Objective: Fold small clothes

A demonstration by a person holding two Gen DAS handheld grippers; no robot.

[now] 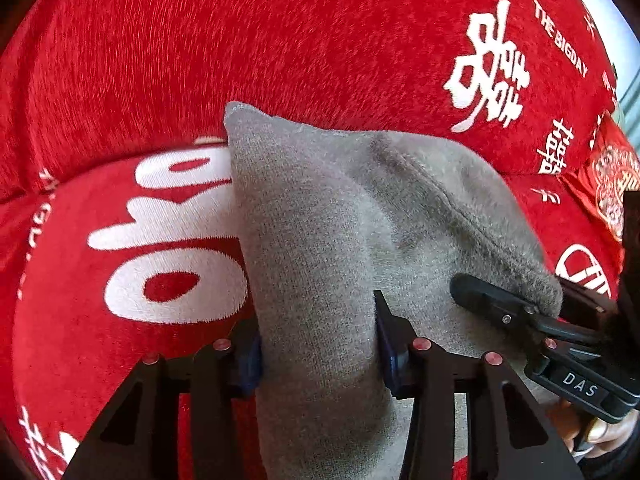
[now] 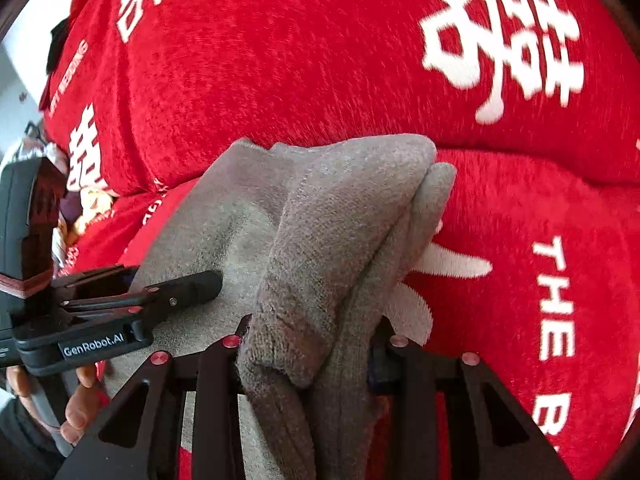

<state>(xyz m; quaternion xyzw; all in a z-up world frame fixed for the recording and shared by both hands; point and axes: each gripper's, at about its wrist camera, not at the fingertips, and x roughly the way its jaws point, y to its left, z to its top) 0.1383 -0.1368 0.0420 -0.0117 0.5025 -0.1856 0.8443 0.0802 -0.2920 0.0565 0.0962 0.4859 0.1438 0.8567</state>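
A grey knitted garment (image 1: 328, 216) hangs bunched between both grippers above a red plush cover (image 1: 180, 60). My left gripper (image 1: 318, 344) is shut on one part of the grey cloth, which fills the gap between its fingers. My right gripper (image 2: 308, 344) is shut on a folded bundle of the same grey garment (image 2: 340, 216). The right gripper also shows in the left wrist view (image 1: 516, 316), clamped on the cloth's right edge. The left gripper shows in the right wrist view (image 2: 172, 296), pinching the cloth's left edge.
The red cover (image 2: 280, 60) with white characters and "THE BIG DAY" lettering lies over a seat and backrest, filling both views. A red embroidered item (image 1: 604, 176) lies at the far right of the seat. A person's hand (image 2: 76, 412) grips the left handle.
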